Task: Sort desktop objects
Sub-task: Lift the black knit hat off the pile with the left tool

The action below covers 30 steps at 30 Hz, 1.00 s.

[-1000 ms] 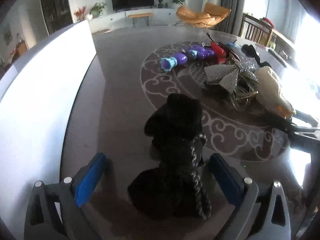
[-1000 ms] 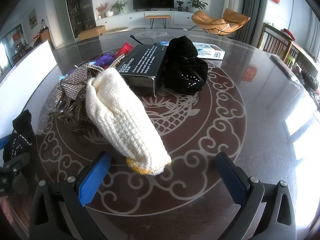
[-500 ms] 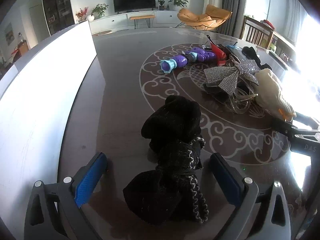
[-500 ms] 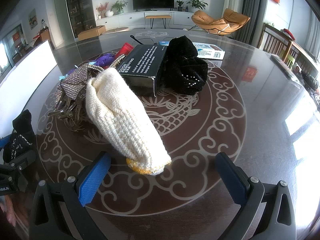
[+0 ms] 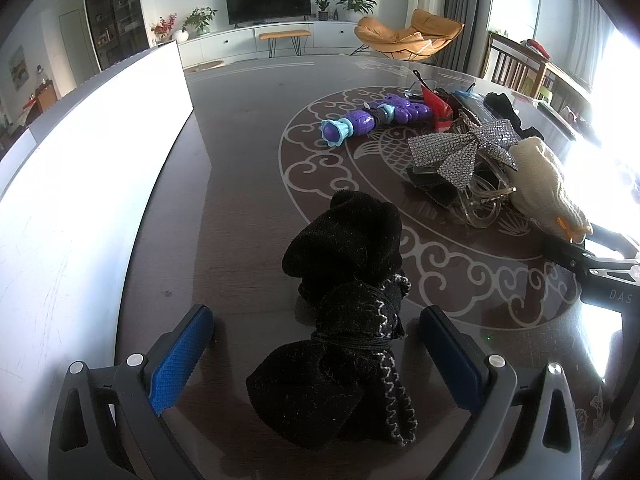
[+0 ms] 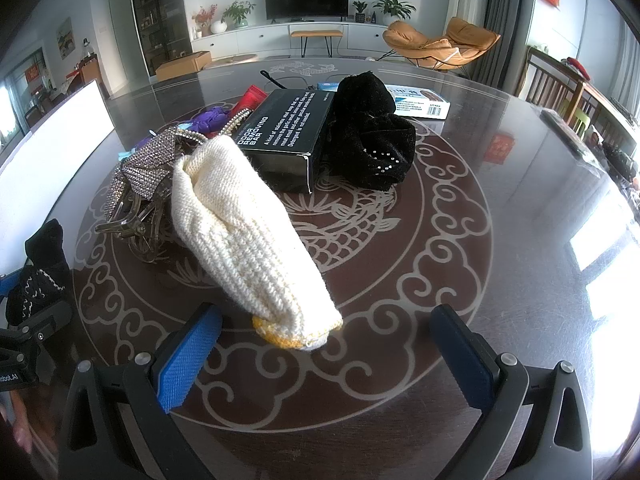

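Right wrist, ribbed cream knit glove [image 6: 248, 236], glossy table [image 6: 500, 240]

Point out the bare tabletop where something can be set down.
Bare: the strip between the white panel and the purple plastic toy; the dark tabletop right of the black sequinned fabric. Crowded: around the black cardboard box and cream knitted glove.

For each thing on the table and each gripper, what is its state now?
left gripper: open, black knit item between its fingers, not clamped
right gripper: open, empty
black knit item: crumpled on the table
cream knit glove: lying flat, its tip toward the right gripper
black box: closed, lying flat
rhinestone bow clip: resting on clear hair clips
purple toy: lying on its side
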Motion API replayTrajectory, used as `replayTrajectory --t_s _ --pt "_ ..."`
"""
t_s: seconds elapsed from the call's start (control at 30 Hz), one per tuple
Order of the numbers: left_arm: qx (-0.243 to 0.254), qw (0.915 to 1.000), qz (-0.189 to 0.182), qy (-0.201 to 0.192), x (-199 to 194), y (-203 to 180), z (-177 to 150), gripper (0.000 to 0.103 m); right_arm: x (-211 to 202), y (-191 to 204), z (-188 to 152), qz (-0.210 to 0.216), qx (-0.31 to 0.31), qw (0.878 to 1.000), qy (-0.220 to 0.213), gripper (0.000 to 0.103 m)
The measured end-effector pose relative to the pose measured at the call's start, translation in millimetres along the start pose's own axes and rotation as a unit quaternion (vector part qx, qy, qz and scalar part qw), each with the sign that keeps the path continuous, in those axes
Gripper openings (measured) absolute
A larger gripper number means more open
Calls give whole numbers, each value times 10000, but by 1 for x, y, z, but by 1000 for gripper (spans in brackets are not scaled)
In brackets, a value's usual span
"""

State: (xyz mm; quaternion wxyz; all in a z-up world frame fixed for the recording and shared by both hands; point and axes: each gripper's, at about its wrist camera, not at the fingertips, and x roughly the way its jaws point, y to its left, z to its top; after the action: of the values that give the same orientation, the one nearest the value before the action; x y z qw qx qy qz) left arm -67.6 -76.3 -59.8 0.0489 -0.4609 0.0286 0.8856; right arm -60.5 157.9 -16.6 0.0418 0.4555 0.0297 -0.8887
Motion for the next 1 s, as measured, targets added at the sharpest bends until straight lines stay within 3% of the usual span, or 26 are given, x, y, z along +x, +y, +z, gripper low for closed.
replayTrajectory --t_s 1.0 --pt "-31 10000 17 -16 -5 5 -5 103 -1 0 0 0 0 10000 0 103"
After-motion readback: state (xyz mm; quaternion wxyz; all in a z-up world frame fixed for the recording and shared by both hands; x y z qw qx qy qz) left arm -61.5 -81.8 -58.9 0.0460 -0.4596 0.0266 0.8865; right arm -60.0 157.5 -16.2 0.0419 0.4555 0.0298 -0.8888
